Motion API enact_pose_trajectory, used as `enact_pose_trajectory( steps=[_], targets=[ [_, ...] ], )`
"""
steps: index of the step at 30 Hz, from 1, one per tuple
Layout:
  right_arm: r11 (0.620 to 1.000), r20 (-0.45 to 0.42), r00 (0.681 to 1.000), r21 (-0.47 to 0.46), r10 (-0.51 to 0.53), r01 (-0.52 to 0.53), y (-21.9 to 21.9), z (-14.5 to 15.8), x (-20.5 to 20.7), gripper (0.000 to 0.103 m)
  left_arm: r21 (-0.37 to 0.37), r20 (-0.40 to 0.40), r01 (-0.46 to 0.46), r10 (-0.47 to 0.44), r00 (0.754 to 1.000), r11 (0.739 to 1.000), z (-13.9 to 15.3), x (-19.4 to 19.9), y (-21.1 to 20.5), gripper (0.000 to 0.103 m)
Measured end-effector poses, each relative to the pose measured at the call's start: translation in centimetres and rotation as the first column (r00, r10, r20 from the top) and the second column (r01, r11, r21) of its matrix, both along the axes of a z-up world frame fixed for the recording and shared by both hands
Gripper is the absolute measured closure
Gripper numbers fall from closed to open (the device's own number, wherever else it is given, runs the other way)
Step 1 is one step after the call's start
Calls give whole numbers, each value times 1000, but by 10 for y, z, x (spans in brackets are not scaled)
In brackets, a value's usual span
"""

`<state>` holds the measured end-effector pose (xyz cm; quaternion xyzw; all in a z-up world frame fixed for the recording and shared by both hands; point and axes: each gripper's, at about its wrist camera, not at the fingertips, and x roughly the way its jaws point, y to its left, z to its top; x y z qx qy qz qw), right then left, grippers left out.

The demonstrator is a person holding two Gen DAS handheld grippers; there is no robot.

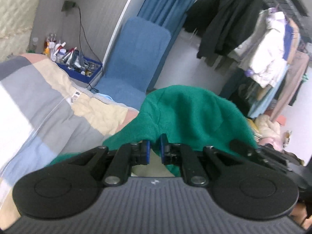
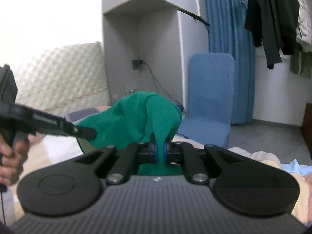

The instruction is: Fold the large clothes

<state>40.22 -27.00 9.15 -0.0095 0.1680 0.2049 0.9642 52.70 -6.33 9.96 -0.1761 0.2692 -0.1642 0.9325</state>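
The left gripper (image 1: 155, 152) has its blue-padded jaws drawn in narrow on a pinch of the green fleece garment (image 1: 191, 115); the right gripper (image 2: 159, 150) is likewise clamped on a fold of the same cloth. The garment is lifted between them, above the patchwork quilt in grey, cream and pale blue (image 1: 39, 97) that covers the bed, its bulk draped forward over both sets of fingers. Each hold looks thin, so a quick pull could slip an edge free. Uneven pulling would twist the fold. A blue upholstered floor chair (image 1: 136, 58) stands beyond.
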Motion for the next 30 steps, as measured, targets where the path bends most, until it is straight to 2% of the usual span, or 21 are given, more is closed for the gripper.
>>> enact_pose_trajectory(
  steps=[2, 5, 11, 16, 17, 19, 22, 23, 24, 27, 30],
  targets=[
    [999, 26, 1000, -34, 11, -10, 3, -6, -34, 95, 12, 11, 18, -18, 1000, 1000, 1, -44, 0, 91],
    [996, 50, 998, -88, 34, -30, 8, -20, -87, 94, 9, -4, 47, -47, 999, 999, -13, -107, -3, 91],
    [989, -23, 1000, -146, 14, -17, 19, -75, -164, 94, 25, -76, 73, -71, 995, 997, -83, -215, -18, 91],
    [969, -128, 991, -248, -26, -7, 36, -134, -187, 94, 117, -143, 87, -69, 987, 989, -150, -261, -36, 91],
    [966, -152, 988, -257, -36, -4, 40, -143, -190, 93, 143, -145, 97, -76, 987, 985, -160, -266, -39, 90],
    [964, -195, 977, -266, -81, 27, 39, -157, -187, 92, 150, -128, 100, -81, 988, 984, -173, -274, -39, 89],
    [982, -267, 958, -182, -104, 56, 28, -160, -189, 91, 137, -102, 113, -100, 990, 984, -181, -286, -31, 75],
    [985, -279, 954, -161, -104, 60, 24, -159, -190, 87, 133, -89, 116, -105, 991, 984, -181, -287, -28, 67],
    [988, -284, 954, -142, -97, 59, 20, -155, -190, 78, 123, -74, 115, -106, 992, 986, -180, -287, -22, 58],
    [995, -271, 958, -72, -90, 73, 7, -137, -195, 55, 51, -25, 109, -108, 994, 993, -175, -287, -5, 52],
    [989, -260, 961, 90, -91, 118, -11, -117, -200, 51, 27, 1, 96, -96, 995, 995, -169, -276, 6, 52]
  ],
)
